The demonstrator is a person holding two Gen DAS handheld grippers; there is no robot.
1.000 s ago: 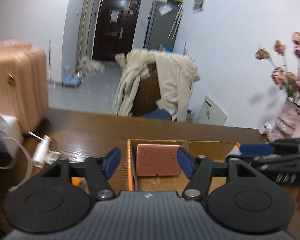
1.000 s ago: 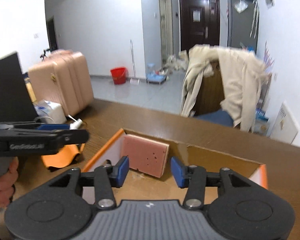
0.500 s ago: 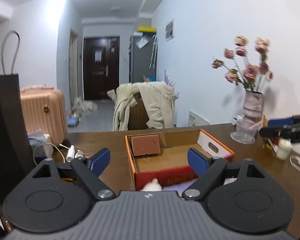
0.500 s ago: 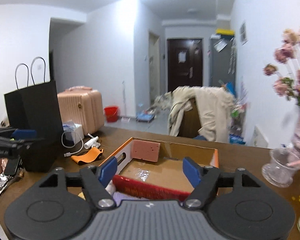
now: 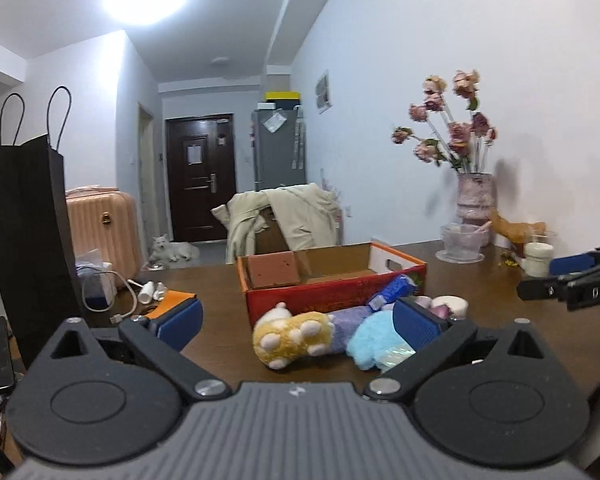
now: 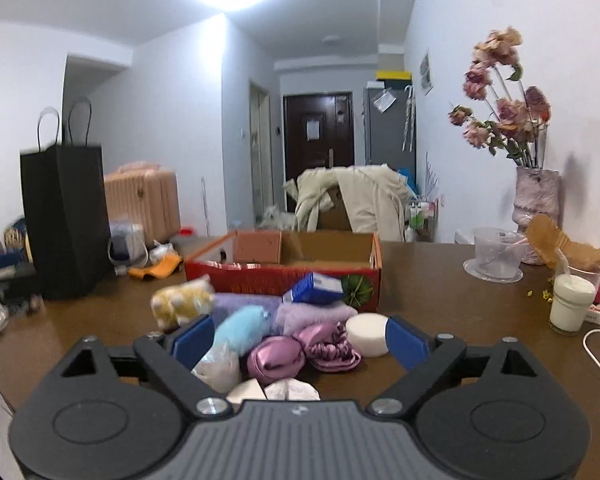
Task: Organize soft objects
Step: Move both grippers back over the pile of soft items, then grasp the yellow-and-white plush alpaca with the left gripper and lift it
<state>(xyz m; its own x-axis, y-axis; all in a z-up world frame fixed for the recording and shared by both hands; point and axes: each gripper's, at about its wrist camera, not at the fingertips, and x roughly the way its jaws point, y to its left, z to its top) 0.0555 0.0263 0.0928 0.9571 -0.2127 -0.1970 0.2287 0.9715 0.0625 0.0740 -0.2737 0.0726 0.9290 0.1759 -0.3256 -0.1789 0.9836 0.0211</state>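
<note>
Both tools, left (image 5: 296, 322) and right (image 6: 298, 340), backed off the box (image 5: 332, 294), jaws opening.

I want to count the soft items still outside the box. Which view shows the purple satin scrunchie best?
The right wrist view: the purple satin scrunchie lies in full sight among the pile, in front of the red box. In the left wrist view it is almost wholly hidden behind the gripper's finger.

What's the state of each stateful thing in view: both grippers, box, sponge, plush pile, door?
left gripper: open, jaws just opened wider, holding nothing
right gripper: open, jaws just opened wider, holding nothing
cardboard box: open-topped, almost empty
pink sponge: inside the box, leaning upright on its far wall
soft toys: piled on the table before the box
front door: closed
</note>
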